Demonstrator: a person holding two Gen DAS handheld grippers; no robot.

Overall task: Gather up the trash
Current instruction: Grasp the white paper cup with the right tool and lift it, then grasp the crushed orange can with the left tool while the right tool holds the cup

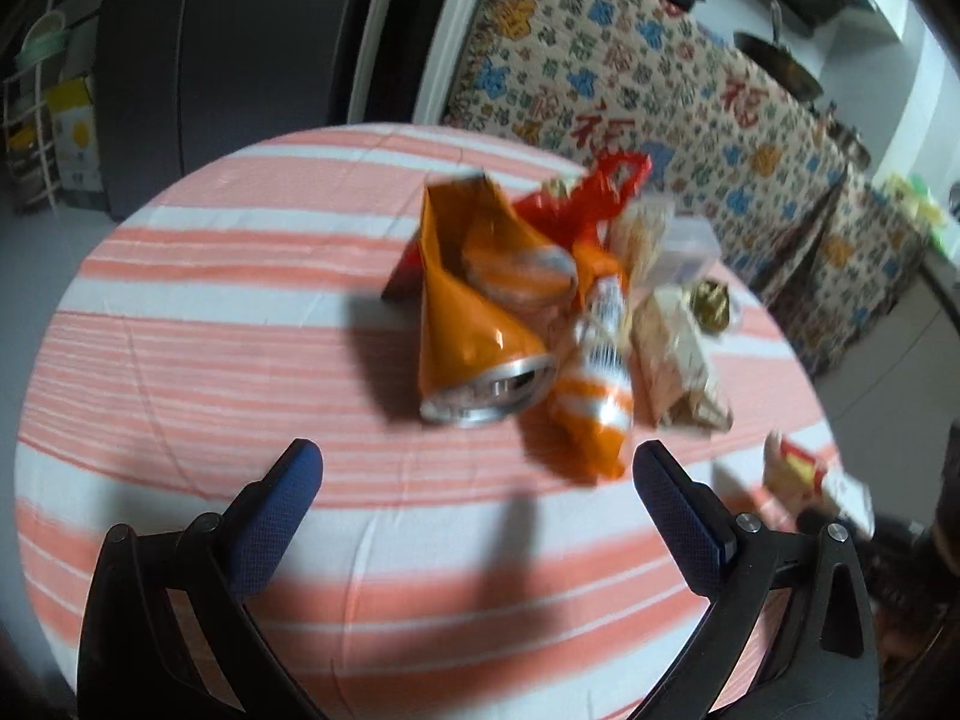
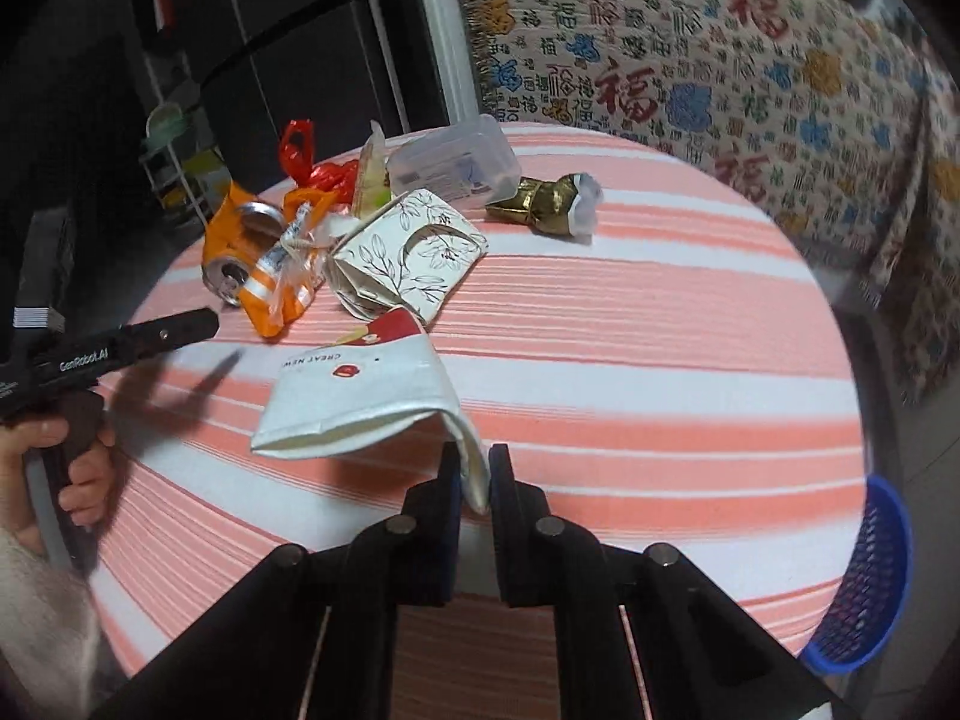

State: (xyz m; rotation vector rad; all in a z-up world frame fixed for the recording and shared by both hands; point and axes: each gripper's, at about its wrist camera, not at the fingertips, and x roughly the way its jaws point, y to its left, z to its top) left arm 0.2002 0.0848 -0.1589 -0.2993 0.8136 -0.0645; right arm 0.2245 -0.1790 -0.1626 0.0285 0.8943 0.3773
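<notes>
Left wrist view: the left gripper [image 1: 477, 468] has its fingers [image 1: 288, 498] spread wide and empty above the striped surface [image 1: 198, 312], bare to its left rim. Just beyond lie a crushed can [image 1: 480, 324] and an orange wrapper [image 1: 594, 384]. Right wrist view, from the left: a hand [image 2: 66, 456] holds the left gripper at the surface's near-left edge, the trash heap sits far-left, a gold wrapper [image 2: 543, 204] lies apart, and the right half is open. The right gripper [image 2: 474, 468] is clenched on a white paper bag [image 2: 366, 396]. A blue basket [image 2: 864, 576] stands past the right rim.
</notes>
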